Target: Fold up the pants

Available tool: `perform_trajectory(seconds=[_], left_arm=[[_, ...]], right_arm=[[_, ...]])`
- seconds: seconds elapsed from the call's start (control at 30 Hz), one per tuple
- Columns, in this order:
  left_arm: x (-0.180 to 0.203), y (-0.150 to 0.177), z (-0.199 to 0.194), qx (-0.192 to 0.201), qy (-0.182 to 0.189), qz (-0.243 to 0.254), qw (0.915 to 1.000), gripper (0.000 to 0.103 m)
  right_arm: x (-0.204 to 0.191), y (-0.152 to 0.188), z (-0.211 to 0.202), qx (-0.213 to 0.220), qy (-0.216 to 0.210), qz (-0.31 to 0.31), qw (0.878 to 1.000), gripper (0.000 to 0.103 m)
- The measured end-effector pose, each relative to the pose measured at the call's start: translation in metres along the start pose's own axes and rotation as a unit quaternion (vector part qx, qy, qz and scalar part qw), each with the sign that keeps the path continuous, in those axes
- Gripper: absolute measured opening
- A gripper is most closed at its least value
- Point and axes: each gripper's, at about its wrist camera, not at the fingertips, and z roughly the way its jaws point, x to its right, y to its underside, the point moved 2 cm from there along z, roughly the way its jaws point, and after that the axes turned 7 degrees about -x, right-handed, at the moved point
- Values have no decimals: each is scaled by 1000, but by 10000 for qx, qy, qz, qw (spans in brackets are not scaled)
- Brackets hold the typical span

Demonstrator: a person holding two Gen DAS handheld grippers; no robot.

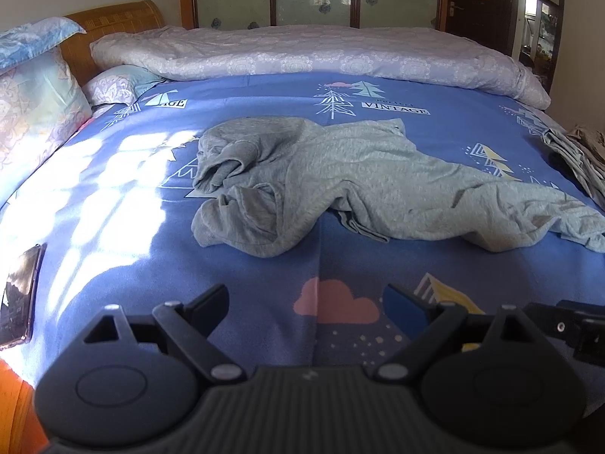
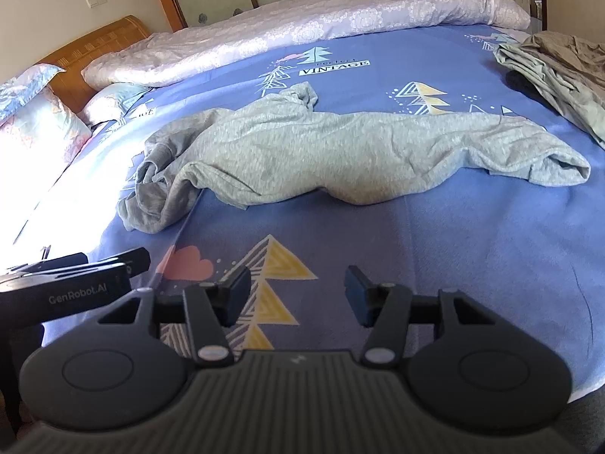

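On the blue patterned bedsheet [image 1: 264, 272], the grey pants [image 1: 340, 185] lie crumpled and unfolded across the middle of the bed, waist end bunched toward the pillows [image 1: 34, 113], legs trailing toward the opposite side. Left gripper [image 1: 306, 310]: jaws spread wide, nothing between them, hovering over bare sheet short of the pants. Right gripper [image 2: 298, 295]: jaws partly apart, empty, likewise short of the garment. A lilac duvet [image 2: 302, 19] is heaped along the far edge. A second pile of olive clothing [image 2: 559, 75] rests apart from the pants. A phone [image 1: 19, 295] lies at the near bed edge.
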Motion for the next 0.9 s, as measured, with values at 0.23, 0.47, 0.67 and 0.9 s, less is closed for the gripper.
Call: perform_trajectory(seconds=[0.23,0.47,0.67,0.9], left_arm=[[-58,-23,19,-258,276,-773,9963,87],[-113,-55,63,-840,1117,-2024,9693,95],[-111,-76,120,-1272,1505,-2654,9438,99],[-125,-64,159,-1511,1810,-3553,9045,12]], right_arm=[[24,-8,6,21,-90,376,9993,38],[87,-32,7,267,15,1334,9907,40],[157,-41,2,610,-101,2616,9632,48],[216,-61,15,1012,38,3341,9371,60]])
